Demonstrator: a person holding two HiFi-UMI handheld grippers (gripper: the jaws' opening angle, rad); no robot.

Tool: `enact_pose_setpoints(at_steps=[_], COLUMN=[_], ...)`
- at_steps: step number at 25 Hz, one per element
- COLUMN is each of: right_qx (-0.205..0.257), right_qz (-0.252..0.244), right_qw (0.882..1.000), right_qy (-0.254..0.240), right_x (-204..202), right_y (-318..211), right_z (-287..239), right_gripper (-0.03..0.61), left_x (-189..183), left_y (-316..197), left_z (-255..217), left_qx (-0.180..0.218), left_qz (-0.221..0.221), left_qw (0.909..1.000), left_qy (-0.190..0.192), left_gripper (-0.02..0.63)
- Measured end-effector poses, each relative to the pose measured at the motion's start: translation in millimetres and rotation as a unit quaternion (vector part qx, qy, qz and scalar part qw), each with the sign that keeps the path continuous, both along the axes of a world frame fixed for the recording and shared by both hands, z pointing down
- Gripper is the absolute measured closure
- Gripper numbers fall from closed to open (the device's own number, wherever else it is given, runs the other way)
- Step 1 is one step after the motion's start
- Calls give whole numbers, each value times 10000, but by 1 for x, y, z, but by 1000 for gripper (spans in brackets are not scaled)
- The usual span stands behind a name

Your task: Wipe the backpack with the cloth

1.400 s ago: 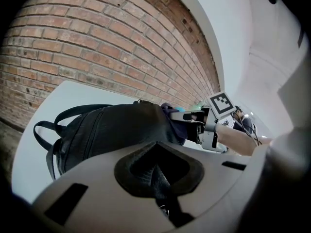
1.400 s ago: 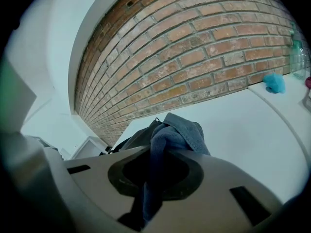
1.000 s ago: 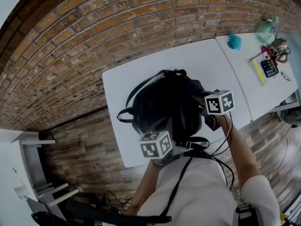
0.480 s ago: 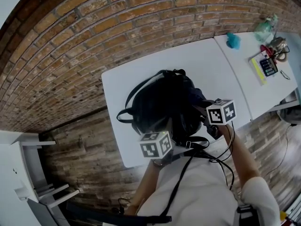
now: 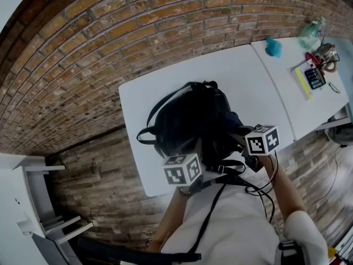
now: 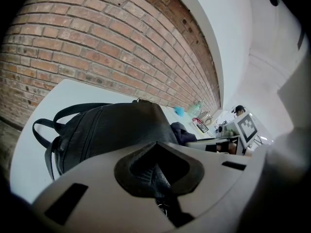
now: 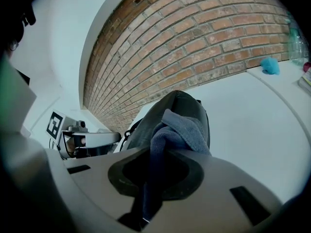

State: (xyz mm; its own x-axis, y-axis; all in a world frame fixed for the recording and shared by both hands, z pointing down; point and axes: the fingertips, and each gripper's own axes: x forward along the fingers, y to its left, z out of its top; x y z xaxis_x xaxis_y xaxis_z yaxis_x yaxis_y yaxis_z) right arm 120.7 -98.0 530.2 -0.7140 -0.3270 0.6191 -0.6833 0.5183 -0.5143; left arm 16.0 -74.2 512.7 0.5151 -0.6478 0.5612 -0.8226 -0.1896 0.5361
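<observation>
While the black backpack lies slumped on the white counter, toward its near edge with its loop straps curling off to the left, the dark blue-grey cloth is bunched against the pack's right side and touches it. The right tongs are clenched on that cloth, which rises from between the jaws as a twisted rope and spreads over the pack's flank. The left tongs are clenched on a fold of the backpack's own black material at its near side, and a small bit of metal shows low in the pinch. In the head view the 2 marker cubes sit over the pack's near edge, the left one near its middle and the right one just off its right corner, with the person's white shirt directly below them. A second white counter butts against the first on the right. At its far end are a small teal lump and a clear bottle, and nearer lies a dark keypad-like device that is too small to identify. A red brick wall runs behind both counters on the far side, and wood-plank floor shows to the near left.
</observation>
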Motion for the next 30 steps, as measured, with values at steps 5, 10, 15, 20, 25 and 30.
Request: enact_pose_setpoints(at_steps=[5,10,15,20,25,30], right_qx=[-89,-184,-282,-289,-280,-408], right_qz=[-21,-49,-56,-84,-194,-405], right_qw=[10000,9998,9995,9995,9994,9982], right_qy=[-34,-60,-92,-21,100,162], right_x=[1,4,4,4,5,6], right_y=[11,21,31,40,49,60], right_z=[0,0,1,1,2,2], right_gripper=[540,540,540,540,540,540], left_x=[0,1,-1,0,-1,-1], left_y=[-1,-2,-3,-4,-6,-6], left_z=[0,0,1,2,2,4], left_qx=[5,-13,-18,-33,-35,-52], left_qz=[14,8,23,31,31,30], left_qw=[10000,10000,10000,10000,10000,10000], left_qy=[8,9,24,19,27,31], left_gripper=[609,609,609,609,609,609])
